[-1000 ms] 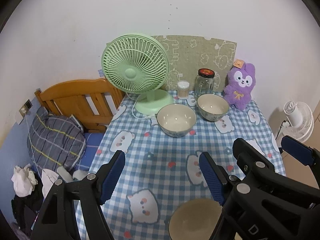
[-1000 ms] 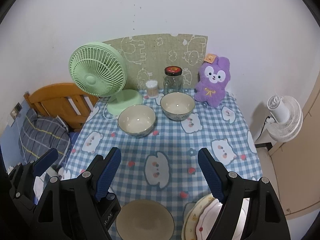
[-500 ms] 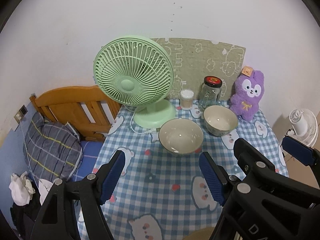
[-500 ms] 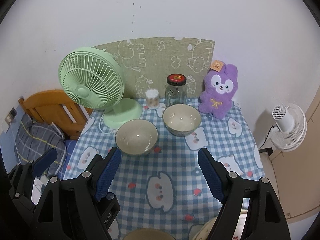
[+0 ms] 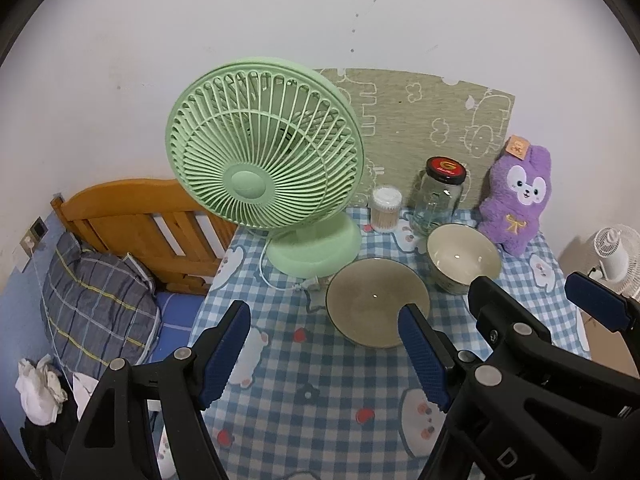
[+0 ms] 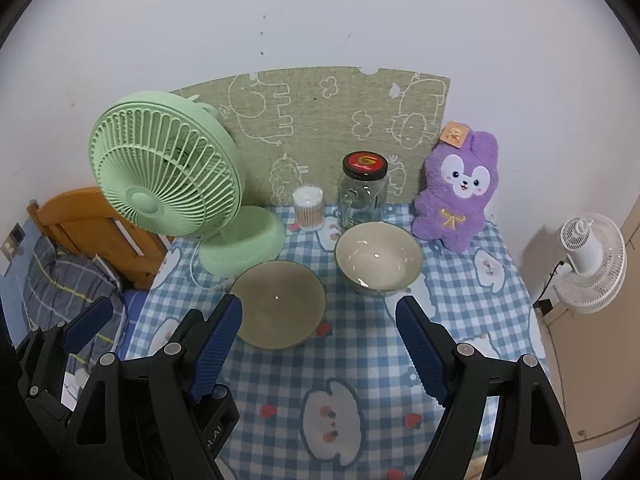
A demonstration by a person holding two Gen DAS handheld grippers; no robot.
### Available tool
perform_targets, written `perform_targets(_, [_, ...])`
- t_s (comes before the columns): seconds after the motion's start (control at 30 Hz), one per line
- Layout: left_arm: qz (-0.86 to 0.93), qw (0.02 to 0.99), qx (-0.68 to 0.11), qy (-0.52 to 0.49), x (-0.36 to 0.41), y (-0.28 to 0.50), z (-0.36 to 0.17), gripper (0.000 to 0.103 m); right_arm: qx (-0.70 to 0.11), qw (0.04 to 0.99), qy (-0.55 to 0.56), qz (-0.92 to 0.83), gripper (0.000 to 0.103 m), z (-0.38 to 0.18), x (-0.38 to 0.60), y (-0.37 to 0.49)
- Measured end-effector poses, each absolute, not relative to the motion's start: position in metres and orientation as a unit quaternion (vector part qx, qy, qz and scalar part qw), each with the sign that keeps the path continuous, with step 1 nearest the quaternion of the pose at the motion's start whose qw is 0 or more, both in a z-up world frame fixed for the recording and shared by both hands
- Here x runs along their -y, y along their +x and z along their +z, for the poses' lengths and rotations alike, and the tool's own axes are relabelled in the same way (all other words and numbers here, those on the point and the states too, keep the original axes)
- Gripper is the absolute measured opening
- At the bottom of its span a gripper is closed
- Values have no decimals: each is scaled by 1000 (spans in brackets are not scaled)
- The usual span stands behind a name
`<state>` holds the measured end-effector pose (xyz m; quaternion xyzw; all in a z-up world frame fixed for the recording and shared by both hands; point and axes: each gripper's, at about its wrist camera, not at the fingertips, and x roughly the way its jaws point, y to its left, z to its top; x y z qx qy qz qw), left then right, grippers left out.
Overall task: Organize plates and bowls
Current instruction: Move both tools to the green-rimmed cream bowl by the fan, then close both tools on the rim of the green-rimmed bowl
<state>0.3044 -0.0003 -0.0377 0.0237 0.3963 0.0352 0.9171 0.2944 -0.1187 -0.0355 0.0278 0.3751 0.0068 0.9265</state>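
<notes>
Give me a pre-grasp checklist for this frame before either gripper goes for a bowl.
1. left gripper open and empty: ok.
2. right gripper open and empty: ok.
3. near bowl upright, empty: ok.
4. far bowl upright, empty: ok.
5. Bowls apart, not touching: ok.
6. green fan base and its cord close beside the near bowl: not ok.

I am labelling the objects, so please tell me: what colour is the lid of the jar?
Black rim, red top; the jar lid shows best in the right wrist view.
</notes>
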Motion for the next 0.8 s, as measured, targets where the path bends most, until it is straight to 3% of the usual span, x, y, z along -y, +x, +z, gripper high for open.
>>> perform_targets(0.8, [12, 901, -432, 29, -13, 390, -134, 78, -415, 909, 34, -24, 82, -131, 103, 384])
